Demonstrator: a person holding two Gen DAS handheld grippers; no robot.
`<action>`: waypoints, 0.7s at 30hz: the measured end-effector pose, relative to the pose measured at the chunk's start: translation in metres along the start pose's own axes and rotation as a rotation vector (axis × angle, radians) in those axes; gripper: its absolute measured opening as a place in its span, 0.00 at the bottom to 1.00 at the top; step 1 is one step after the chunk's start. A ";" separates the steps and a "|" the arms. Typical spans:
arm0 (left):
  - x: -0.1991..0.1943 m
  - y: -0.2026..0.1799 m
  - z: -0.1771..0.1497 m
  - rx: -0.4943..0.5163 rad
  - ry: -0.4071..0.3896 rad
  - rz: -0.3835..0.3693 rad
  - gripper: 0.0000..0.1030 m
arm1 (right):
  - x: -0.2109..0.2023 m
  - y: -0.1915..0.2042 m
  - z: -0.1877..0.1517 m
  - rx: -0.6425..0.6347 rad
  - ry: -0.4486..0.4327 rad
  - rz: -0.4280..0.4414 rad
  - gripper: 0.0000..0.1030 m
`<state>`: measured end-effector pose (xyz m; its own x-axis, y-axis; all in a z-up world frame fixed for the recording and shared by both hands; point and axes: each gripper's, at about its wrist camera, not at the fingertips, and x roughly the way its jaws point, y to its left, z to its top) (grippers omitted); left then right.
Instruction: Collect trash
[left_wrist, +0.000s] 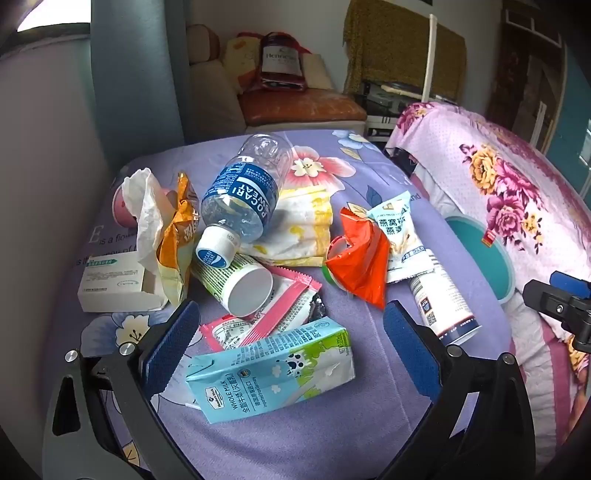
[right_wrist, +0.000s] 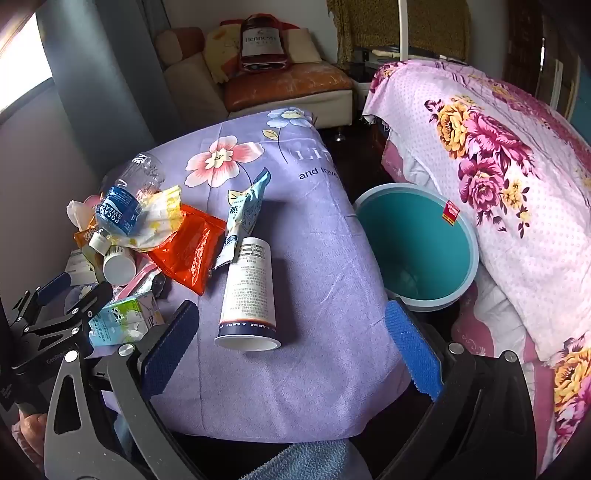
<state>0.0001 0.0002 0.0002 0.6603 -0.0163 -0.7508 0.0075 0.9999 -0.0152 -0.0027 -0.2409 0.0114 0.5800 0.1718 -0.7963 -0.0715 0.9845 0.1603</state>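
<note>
Purple floral cloth (right_wrist: 295, 369) is strewn with a milk carton (left_wrist: 273, 369), Pocari Sweat bottle (left_wrist: 243, 192) and wrappers. Both grippers, left (left_wrist: 288, 350) and right (right_wrist: 291, 354), are held wide open, empty.

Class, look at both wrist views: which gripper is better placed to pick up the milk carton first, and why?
Left. The left gripper hangs open directly over the milk carton, while the right gripper frames the white cup instead.

Your trash pile sits on the worktop (right_wrist: 295, 369): the milk carton (left_wrist: 273, 365) lies nearest you, the bottle (left_wrist: 245, 188) leans on the heap behind it, and the tube (right_wrist: 249, 291) lies alone to the right. The bin (right_wrist: 417, 247) stands off the worktop's right edge, beside the bed (right_wrist: 498, 184).
</note>
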 end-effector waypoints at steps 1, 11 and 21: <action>0.000 0.000 0.000 0.000 0.001 -0.009 0.97 | 0.000 0.000 0.001 0.000 0.000 0.000 0.94; -0.005 0.003 0.005 0.010 -0.012 -0.019 0.97 | -0.004 -0.001 0.002 0.001 0.003 -0.001 0.94; -0.011 -0.003 0.001 0.017 -0.015 -0.006 0.97 | -0.001 -0.003 0.004 0.013 0.019 0.001 0.94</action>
<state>-0.0060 -0.0023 0.0091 0.6717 -0.0228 -0.7405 0.0241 0.9997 -0.0089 0.0001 -0.2441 0.0146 0.5647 0.1734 -0.8069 -0.0613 0.9838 0.1685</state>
